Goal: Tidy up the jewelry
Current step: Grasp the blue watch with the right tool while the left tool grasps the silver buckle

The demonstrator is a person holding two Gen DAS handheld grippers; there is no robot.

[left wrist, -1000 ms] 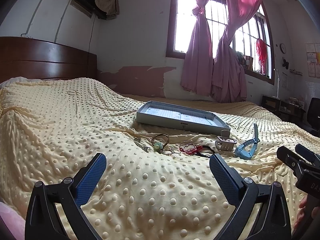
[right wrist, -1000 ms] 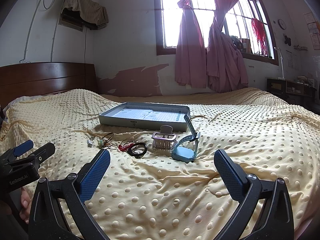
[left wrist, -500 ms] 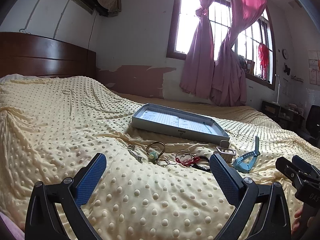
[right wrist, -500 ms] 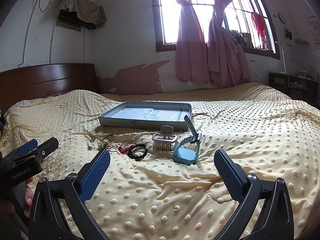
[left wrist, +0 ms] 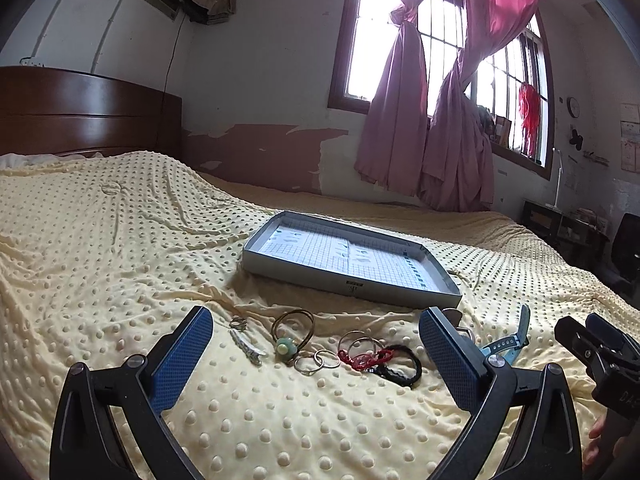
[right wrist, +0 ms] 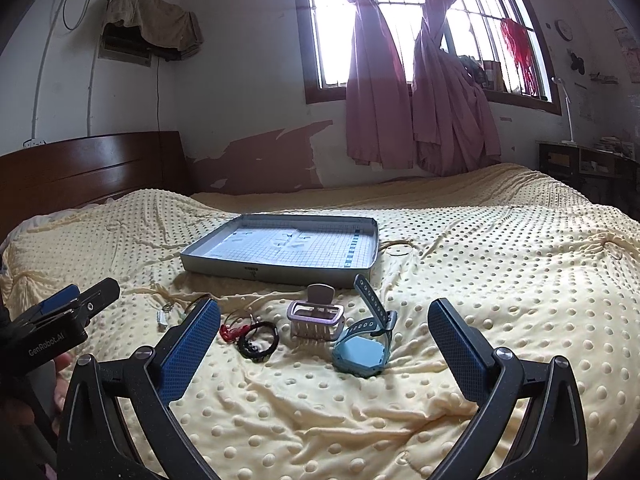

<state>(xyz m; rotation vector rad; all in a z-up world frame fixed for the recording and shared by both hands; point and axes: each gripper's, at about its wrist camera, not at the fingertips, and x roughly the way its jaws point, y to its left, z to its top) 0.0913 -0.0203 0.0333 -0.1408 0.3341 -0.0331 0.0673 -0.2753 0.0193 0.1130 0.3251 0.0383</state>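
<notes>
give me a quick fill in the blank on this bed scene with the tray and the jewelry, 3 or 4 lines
1. The gray tray holds ____ pieces of jewelry so far.
2. The watch lying beside the hair claw is ____ in color.
3. Both sets of tongs, left and right, are ____.
4. The jewelry lies on a ____ bedspread.

Missing words: no; blue; open; yellow

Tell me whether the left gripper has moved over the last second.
Yes. The left gripper has advanced toward the grey tray: in its own view the tray and the jewelry in front of it loom larger and nearer than before.
</notes>
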